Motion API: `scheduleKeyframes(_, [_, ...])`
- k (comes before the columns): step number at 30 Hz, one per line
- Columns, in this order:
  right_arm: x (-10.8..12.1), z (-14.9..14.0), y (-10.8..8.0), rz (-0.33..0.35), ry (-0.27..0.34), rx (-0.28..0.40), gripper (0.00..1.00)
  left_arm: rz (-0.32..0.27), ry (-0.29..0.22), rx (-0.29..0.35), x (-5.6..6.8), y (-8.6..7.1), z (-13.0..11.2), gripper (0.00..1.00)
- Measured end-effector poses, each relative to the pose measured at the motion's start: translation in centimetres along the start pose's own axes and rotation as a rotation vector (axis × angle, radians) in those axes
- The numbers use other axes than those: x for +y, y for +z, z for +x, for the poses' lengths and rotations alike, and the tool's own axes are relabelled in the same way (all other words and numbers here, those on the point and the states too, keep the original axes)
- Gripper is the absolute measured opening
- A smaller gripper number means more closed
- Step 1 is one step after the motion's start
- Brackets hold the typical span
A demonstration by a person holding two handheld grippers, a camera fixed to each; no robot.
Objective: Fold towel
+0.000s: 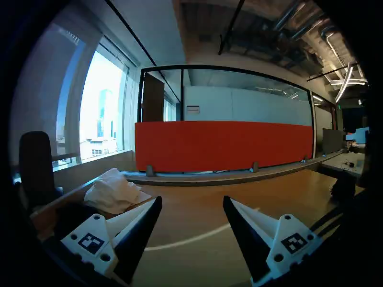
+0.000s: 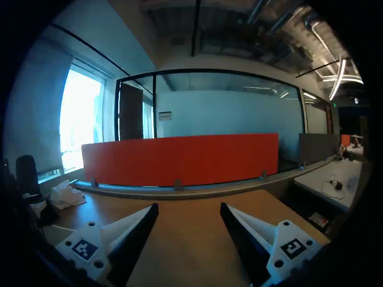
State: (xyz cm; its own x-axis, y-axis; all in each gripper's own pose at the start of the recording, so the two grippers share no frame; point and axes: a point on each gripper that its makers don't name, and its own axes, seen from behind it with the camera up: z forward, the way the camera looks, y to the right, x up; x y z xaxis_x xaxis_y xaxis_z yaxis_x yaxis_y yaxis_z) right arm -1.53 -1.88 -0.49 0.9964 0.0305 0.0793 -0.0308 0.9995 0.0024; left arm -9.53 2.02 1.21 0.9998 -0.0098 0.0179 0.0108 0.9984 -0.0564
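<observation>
The left hand-held gripper (image 1: 191,198) and the right hand-held gripper (image 2: 188,204) hang spread and empty over the wooden worktop (image 1: 201,225). The white towel (image 1: 112,191) lies crumpled ahead and leftward, before the left end of the orange divider (image 1: 220,143). It looks nearer the left hand-held gripper, and no long axis shows.

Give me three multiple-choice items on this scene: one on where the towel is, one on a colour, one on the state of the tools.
1. Where is the white towel?
A. crumpled at the left end of the wooden table
B. spread flat mid-table
C. on the floor

2. What colour is the divider panel behind the table?
A. green
B. orange-red
C. grey

3. How do the left tool and right tool stand?
A. both shut on the towel
B. one open, one shut
C. both open, holding nothing

Answers: 1 A, it lies bunched up at the left; 2 B, the panel is plainly orange-red; 3 C, bare table shows between each pair of fingers.
</observation>
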Motion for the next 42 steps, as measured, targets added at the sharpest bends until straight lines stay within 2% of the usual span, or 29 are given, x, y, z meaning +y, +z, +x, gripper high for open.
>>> scheduleKeyframes(9, [-0.2, -0.9, -0.1, 0.011, 0.038, 0.005, 1.0, 0.017, -0.014, 0.023, 0.0, -0.1, -2.7, 0.94])
scheduleKeyframes(15, [-0.4, -1.6, 0.1, 0.013, 0.012, 0.015, 1.0, 0.027, -0.02, 0.031, -0.4, 0.0, -4.0, 0.94])
scheduleKeyframes(21, [-0.6, -2.3, 0.2, 0.019, -0.006, 0.016, 1.0, 0.04, -0.028, 0.034, -1.5, 0.1, -5.4, 0.94])
scheduleKeyframes(30, [-0.5, -3.4, 0.2, 0.014, -0.004, 0.016, 1.0, 0.045, -0.059, 0.044, -1.9, 0.2, -6.6, 0.94])
scheduleKeyframes(39, [-0.2, -3.3, 0.1, 0.013, -0.01, 0.019, 1.0, 0.057, -0.066, 0.037, -2.2, 0.1, -7.6, 0.94])
scheduleKeyframes(42, [-0.2, -3.2, 0.0, 0.015, -0.008, 0.022, 1.0, 0.055, -0.054, 0.041, -2.1, 0.0, -7.5, 0.94])
